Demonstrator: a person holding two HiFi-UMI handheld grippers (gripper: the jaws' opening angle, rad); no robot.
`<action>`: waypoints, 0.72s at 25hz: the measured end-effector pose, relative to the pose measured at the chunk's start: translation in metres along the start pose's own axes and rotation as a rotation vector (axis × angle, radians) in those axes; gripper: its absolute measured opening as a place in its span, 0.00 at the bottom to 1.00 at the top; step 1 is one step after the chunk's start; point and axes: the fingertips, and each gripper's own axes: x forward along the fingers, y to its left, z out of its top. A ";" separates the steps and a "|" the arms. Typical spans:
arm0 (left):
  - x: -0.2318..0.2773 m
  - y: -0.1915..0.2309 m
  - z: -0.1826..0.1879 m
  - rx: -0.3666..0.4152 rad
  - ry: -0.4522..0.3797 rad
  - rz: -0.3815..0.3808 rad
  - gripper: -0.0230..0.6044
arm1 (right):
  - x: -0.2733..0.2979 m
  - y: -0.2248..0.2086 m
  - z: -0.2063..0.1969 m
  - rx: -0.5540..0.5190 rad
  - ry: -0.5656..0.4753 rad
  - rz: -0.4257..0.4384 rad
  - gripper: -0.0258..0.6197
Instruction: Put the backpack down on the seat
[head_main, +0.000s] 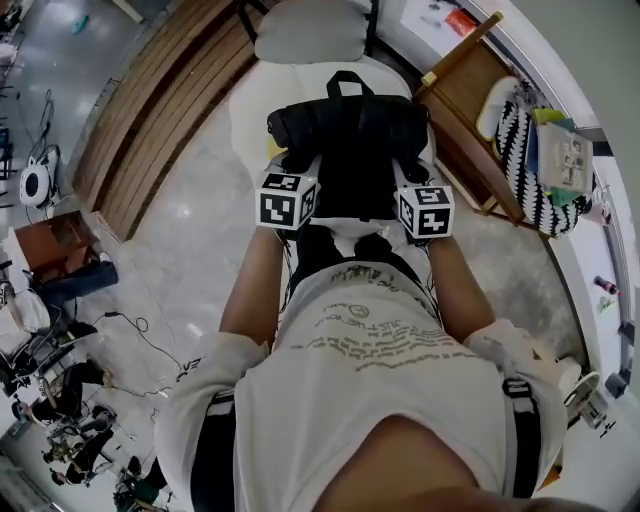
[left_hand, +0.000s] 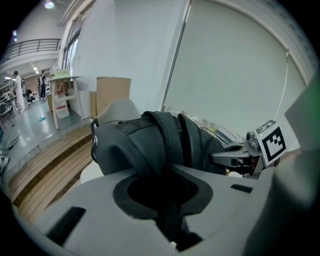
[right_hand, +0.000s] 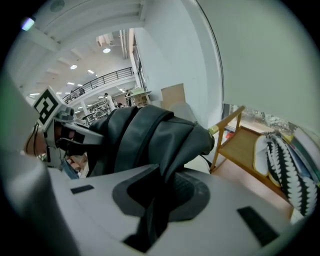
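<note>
A black backpack (head_main: 348, 140) is over a white padded seat (head_main: 248, 105) with a grey-white headrest (head_main: 310, 32); I cannot tell whether it rests on the cushion. My left gripper (head_main: 298, 175) is at its near left side, and a dark shoulder strap (left_hand: 167, 150) runs down between its jaws, which are shut on it. My right gripper (head_main: 415, 185) is at the near right side. Its jaws are clamped on another strap (right_hand: 150, 145). The bag's body (left_hand: 130, 142) bulges just beyond both grippers, and the seat back (left_hand: 117, 110) shows behind it.
A wooden frame rack (head_main: 470, 125) stands right of the seat, with a black-and-white zigzag bag (head_main: 525, 165) on it. A slatted wooden platform (head_main: 160, 110) runs along the left. Cables and equipment (head_main: 50, 300) lie on the floor at lower left. A cardboard box (left_hand: 112, 92) stands behind the seat.
</note>
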 end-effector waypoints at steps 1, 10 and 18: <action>0.005 0.000 -0.009 0.006 0.023 -0.015 0.15 | 0.003 -0.001 -0.011 0.010 0.020 -0.016 0.12; 0.068 0.001 -0.099 -0.013 0.216 -0.118 0.15 | 0.039 -0.021 -0.112 0.099 0.204 -0.068 0.12; 0.119 -0.004 -0.152 0.081 0.349 -0.142 0.15 | 0.060 -0.029 -0.195 0.192 0.304 -0.154 0.12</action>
